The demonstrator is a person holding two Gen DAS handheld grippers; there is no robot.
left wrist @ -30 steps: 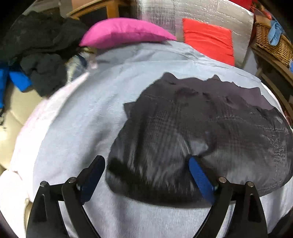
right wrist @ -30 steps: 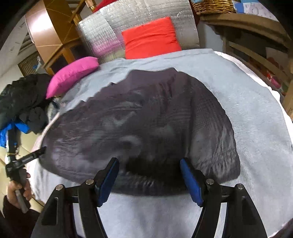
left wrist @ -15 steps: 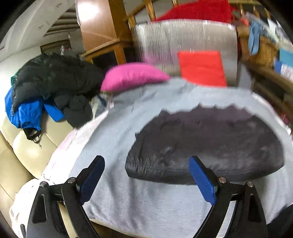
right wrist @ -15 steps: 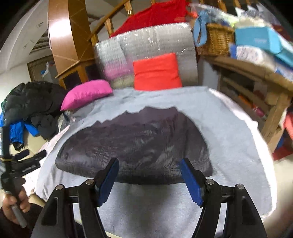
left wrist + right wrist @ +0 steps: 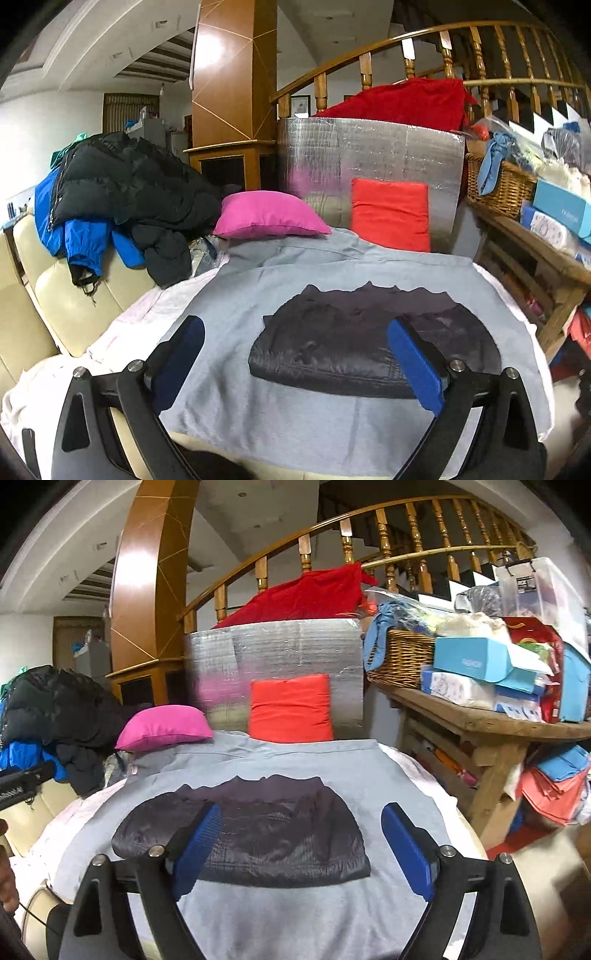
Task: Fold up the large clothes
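Grey sheet (image 5: 295, 417) covers the sofa, folded dark jacket (image 5: 369, 339) on it. Left gripper (image 5: 295, 365) and right gripper (image 5: 301, 845) have just spread wider, both released, empty.

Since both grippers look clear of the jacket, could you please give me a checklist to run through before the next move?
1. Left gripper empty, jaws apart after just opening further: ok.
2. Right gripper empty, jaws apart after just opening further: ok.
3. Dark jacket lies folded into a compact block on the grey sheet: ok.
4. Jacket's near edge straight, nothing trailing out: ok; its far edge looks jagged: cannot tell if tidy.
5. Pink pillow and red cushion apart from the jacket: ok.
6. Next garment ready: the pile of black and blue coats on the sofa is unfolded: not ok.
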